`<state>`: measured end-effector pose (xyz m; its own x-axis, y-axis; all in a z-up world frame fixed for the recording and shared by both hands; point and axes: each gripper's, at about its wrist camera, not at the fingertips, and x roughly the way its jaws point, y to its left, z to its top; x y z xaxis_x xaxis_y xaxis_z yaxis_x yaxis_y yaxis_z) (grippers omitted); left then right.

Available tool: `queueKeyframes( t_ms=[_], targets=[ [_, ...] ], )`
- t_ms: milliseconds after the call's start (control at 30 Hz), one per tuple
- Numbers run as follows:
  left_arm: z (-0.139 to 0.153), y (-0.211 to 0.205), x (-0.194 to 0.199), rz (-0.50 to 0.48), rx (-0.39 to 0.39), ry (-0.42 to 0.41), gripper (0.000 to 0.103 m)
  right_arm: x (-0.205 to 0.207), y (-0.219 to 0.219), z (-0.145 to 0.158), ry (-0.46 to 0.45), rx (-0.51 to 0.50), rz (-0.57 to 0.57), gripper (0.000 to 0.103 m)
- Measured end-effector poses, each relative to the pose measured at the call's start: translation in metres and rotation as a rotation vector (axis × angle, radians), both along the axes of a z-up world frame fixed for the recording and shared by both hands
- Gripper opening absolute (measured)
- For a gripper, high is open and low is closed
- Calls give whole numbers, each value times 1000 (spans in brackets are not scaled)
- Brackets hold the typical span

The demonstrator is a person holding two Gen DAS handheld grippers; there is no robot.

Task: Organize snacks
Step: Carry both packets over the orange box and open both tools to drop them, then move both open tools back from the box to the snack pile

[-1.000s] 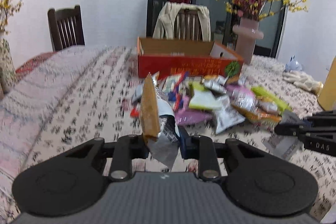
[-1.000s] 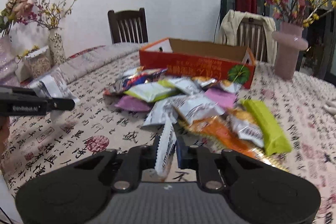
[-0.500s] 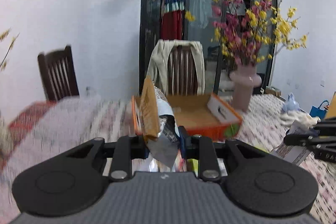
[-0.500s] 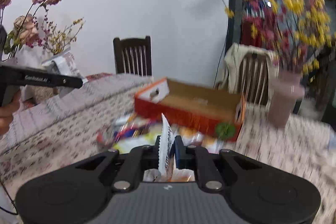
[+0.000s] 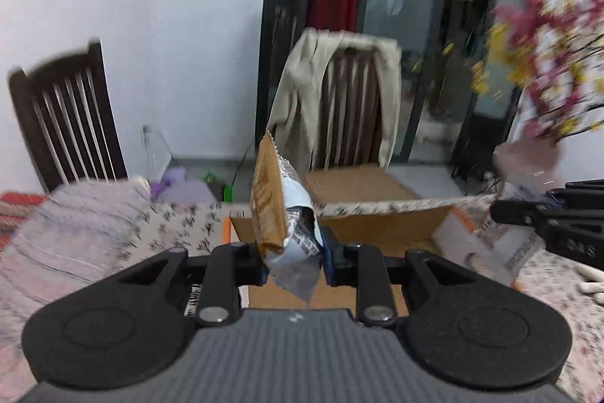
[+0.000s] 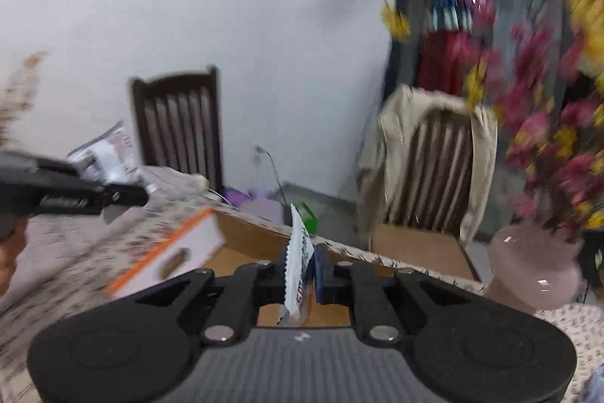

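My left gripper [image 5: 292, 261] is shut on a brown and silver snack packet [image 5: 281, 214] that stands upright between its pads. It hangs over the open cardboard box [image 5: 377, 225] with orange and white sides. My right gripper [image 6: 302, 270] is shut on a thin white snack packet [image 6: 298, 267], also over the cardboard box [image 6: 245, 244]. The right gripper [image 5: 547, 218] with its packet shows at the right edge of the left wrist view. At the left of the right wrist view, the left gripper [image 6: 75, 195] shows with its packet. The snack pile is out of view.
The box sits on a table with a patterned cloth [image 5: 113, 233]. A pink vase [image 6: 532, 267] of flowers stands right of the box. Behind the table are a dark wooden chair [image 5: 68, 123] and a chair draped with a beige jacket [image 5: 339, 93].
Both grippers rose from the snack pile and moved forward with their packets, from in front of the box to over its open top. The pile dropped out of view.
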<state>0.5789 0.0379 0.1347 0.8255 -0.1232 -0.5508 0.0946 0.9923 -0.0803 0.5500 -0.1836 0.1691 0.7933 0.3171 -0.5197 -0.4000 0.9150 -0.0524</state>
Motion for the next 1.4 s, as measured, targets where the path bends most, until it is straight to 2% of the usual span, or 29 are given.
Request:
queueKeyframes(
  t_ms=[133, 200, 333, 367, 400, 467, 500, 533, 600, 800, 867, 933, 1100, 1233, 1400],
  targets=[
    [-46, 9, 57, 27, -8, 98, 26, 90, 3, -48, 137, 50, -99, 10],
    [-60, 14, 76, 8, -25, 126, 26, 120, -1, -72, 205, 112, -132, 10],
    [-71, 13, 93, 50, -16, 142, 28, 156, -7, -107, 247, 149, -198, 10],
    [-73, 10, 95, 49, 1, 147, 34, 163, -9, -113, 255, 155, -212, 11],
    [-76, 7, 95, 33, 19, 150, 46, 165, -11, -119, 255, 156, -219, 11],
    [-76, 7, 92, 30, 23, 139, 62, 166, -13, -125, 237, 158, -217, 12],
    [-75, 7, 89, 26, 23, 134, 63, 165, -13, -127, 233, 141, -225, 25],
    [-72, 8, 86, 20, 19, 131, 63, 163, -11, -127, 223, 106, -248, 44],
    [-65, 9, 81, 17, 12, 118, 65, 158, -12, -125, 185, 47, -284, 56],
    [-30, 16, 55, 45, 26, 90, 72, 134, -25, -99, 130, 1, -292, 56],
    [-17, 19, 42, 58, 28, 80, 74, 119, -28, -87, 112, -21, -279, 58],
    [-3, 24, 25, 75, 26, 70, 81, 102, -32, -71, 97, -37, -264, 63],
    [24, 27, -28, 112, 34, 30, 93, 57, -45, -40, 53, -28, -258, 76],
    [41, 24, -80, 119, 45, -3, 97, 15, -56, -23, 28, -5, -243, 80],
    [49, 16, -157, 112, 55, -55, 101, -55, -65, -15, -14, 10, -207, 84]
  ],
)
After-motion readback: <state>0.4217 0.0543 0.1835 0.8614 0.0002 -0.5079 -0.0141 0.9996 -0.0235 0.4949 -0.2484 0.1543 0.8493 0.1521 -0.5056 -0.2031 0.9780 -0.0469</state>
